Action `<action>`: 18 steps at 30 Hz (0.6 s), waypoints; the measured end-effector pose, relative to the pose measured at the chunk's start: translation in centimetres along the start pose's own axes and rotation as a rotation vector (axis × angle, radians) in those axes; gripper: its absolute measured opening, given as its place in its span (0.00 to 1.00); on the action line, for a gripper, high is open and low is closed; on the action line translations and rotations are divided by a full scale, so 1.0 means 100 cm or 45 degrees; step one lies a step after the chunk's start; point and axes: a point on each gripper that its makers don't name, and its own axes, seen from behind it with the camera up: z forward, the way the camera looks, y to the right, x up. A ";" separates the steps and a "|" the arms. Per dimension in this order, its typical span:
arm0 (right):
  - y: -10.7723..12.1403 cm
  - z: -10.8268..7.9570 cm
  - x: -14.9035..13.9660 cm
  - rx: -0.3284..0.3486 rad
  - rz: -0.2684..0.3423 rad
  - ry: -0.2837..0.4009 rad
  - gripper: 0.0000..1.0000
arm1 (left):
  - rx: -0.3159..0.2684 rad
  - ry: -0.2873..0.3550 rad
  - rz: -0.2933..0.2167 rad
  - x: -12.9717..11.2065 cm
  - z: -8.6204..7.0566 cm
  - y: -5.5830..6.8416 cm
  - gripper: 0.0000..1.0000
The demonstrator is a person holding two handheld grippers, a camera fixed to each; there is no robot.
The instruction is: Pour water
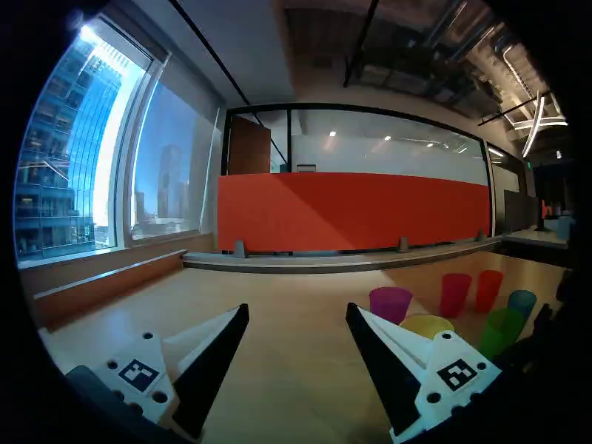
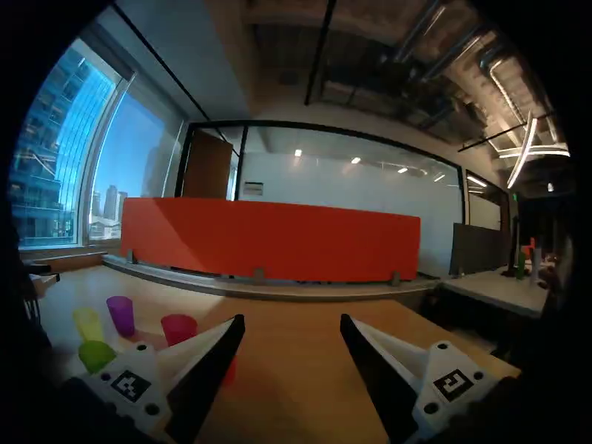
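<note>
Six plastic cups stand grouped on the wooden table (image 1: 296, 370), at the lower right of the left gripper view: a purple cup (image 1: 390, 303), a yellow cup (image 1: 426, 324) just in front of it, a pink cup (image 1: 454, 294), a red cup (image 1: 488, 288), a blue cup (image 1: 522, 301) and a green cup (image 1: 503, 331). I hold the left gripper (image 1: 296, 311) over bare tabletop, its two fingers spread wide with nothing between them. The cups lie beyond and to the right of its right-hand finger, which covers the near edge of the yellow cup.

I see the right gripper (image 2: 291, 320) likewise spread wide and holding nothing, with bare wood between its fingers. In the right gripper view the yellow, purple, green and pink cups sit at the lower left, beside the left-hand finger, and a sliver of red shows at that finger's inner edge. I cannot tell whether any cup holds water.

An orange partition (image 1: 348, 211) runs across mid-frame behind the table, and a tall window (image 1: 74, 148) occupies the upper left.
</note>
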 end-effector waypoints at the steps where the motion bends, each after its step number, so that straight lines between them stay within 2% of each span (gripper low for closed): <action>1: -0.001 0.002 -0.002 0.005 0.003 0.002 1.00 | 0.000 0.000 0.000 0.000 0.000 0.000 0.98; 12: -0.006 0.018 -0.018 0.031 0.042 0.045 1.00 | 0.000 0.000 0.000 0.000 -0.001 0.000 0.98; 18: -0.003 0.021 -0.035 0.024 0.063 0.017 1.00 | 0.000 0.000 0.000 0.000 0.000 0.000 0.98</action>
